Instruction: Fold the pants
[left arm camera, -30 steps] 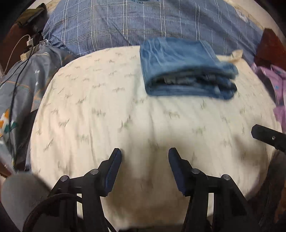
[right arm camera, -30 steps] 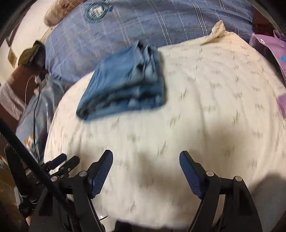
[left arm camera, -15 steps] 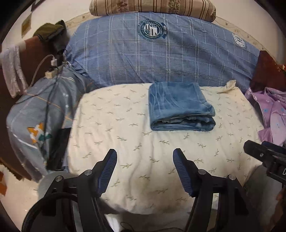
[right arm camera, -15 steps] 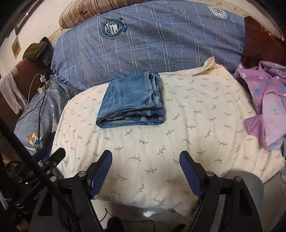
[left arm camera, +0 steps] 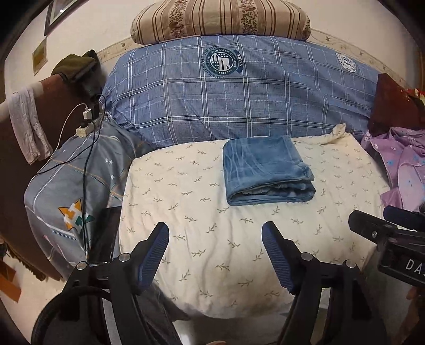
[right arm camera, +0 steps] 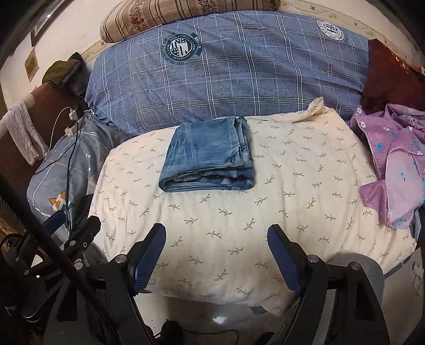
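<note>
The blue denim pants [left arm camera: 265, 169] lie folded into a compact rectangle on the cream leaf-print quilt [left arm camera: 202, 212], toward its far side; in the right wrist view the pants [right arm camera: 209, 156] sit left of centre. My left gripper [left arm camera: 215, 233] hangs above the quilt's near part, well short of the pants, its jaws opening with nothing between them. My right gripper [right arm camera: 216, 234] is open and empty, also held back from the pants above the quilt [right arm camera: 292, 199]. The right gripper's body [left arm camera: 385, 238] shows at the right edge of the left wrist view.
A blue plaid duvet [left arm camera: 239, 93] is piled behind the quilt, with a striped pillow [left arm camera: 220, 18] on top. A purple floral garment [right arm camera: 393, 159] lies at the right. Left are a grey pillow [left arm camera: 71, 185], charger cables [left arm camera: 85, 116] and a brown headboard [left arm camera: 16, 159].
Both grippers rose and pulled back from the bed, so the pants look smaller and farther and more of the room shows. The left gripper's jaws spread wider. The pants stayed put.
</note>
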Available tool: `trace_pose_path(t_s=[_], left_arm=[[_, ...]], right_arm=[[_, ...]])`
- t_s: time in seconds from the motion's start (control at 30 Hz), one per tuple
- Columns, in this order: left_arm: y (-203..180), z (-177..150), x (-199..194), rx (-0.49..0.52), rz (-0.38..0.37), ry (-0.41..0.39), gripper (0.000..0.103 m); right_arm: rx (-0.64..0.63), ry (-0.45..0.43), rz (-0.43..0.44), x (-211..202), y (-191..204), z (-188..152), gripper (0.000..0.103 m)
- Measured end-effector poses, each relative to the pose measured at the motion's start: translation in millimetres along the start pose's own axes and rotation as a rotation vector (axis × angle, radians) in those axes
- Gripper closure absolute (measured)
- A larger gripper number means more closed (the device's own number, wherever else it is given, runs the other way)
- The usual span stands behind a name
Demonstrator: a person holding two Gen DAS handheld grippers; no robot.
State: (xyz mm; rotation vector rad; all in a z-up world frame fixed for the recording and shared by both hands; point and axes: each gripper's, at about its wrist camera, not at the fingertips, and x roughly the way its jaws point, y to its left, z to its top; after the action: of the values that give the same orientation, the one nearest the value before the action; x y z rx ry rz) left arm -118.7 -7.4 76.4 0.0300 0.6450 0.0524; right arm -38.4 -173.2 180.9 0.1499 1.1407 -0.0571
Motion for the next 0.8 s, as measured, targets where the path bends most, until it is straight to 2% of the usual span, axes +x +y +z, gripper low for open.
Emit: trace_pose_path(t_s=[0.8], left_arm=[[9.5,6.4,8.9,0.015,-0.012,0.011,0.03]], right_arm=[[0.001,-0.011,-0.012,-1.6,-0.2,2.4,0.023]])
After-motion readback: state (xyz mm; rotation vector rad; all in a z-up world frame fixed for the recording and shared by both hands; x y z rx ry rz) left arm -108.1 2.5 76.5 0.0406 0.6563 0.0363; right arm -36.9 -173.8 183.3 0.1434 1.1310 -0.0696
